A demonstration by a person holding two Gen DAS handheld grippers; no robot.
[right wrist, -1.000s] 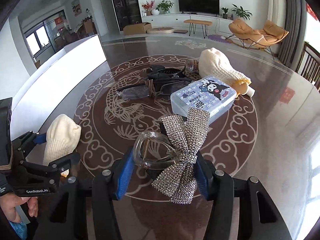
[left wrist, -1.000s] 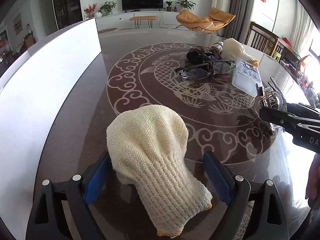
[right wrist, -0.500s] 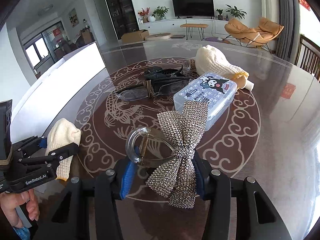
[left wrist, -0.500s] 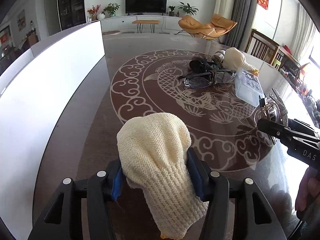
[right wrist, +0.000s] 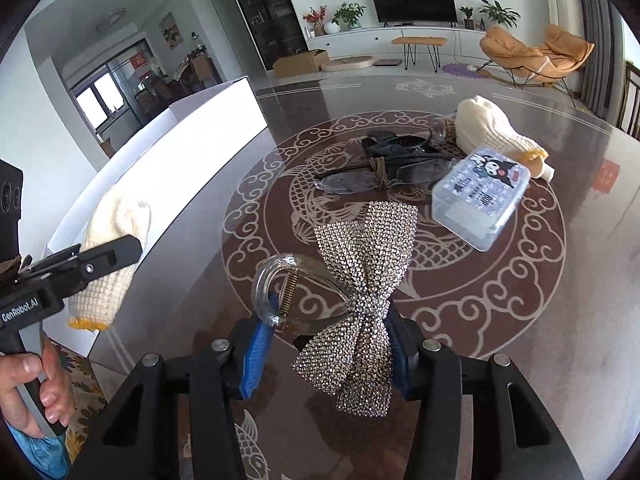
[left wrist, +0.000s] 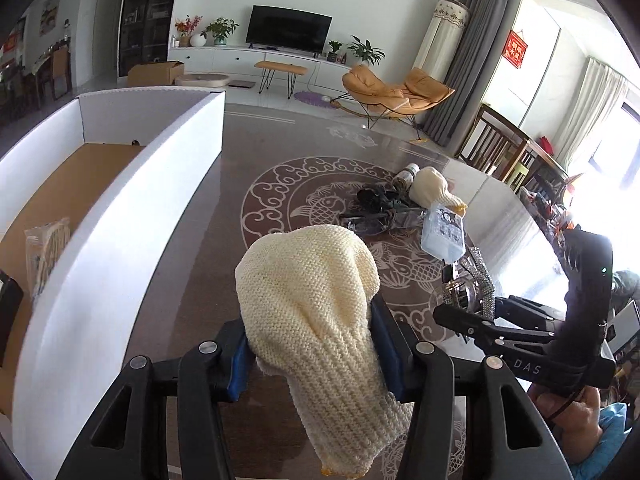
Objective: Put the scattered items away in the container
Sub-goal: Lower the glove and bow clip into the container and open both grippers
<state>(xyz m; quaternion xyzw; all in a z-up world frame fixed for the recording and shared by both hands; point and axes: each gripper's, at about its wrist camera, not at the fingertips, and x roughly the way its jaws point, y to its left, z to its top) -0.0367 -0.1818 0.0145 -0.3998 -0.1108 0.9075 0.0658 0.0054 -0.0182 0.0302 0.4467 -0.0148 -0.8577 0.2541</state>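
Observation:
A cream knitted glove (left wrist: 308, 312) hangs lifted off the table, pinched between the blue pads of my left gripper (left wrist: 308, 344), which is shut on it. The right wrist view shows that glove (right wrist: 116, 232) beside the white box (right wrist: 192, 152). My right gripper (right wrist: 324, 344) is shut on a rhinestone bow hair clip (right wrist: 356, 276) with a clear plastic claw, held just above the table. The open white box (left wrist: 120, 184) with a brown cardboard floor stands to the left of the left gripper.
On the round patterned table lie a second cream glove (right wrist: 488, 128), a clear plastic case with a cartoon sticker (right wrist: 480, 196), glasses (right wrist: 380, 176), a dark clip and a small jar. A packet (left wrist: 48, 248) lies inside the box. Chairs stand at the far right.
The left jaws closed on the cream glove and raised it off the table, nearer the box. The right jaws tightened on the bow clip and lifted it slightly.

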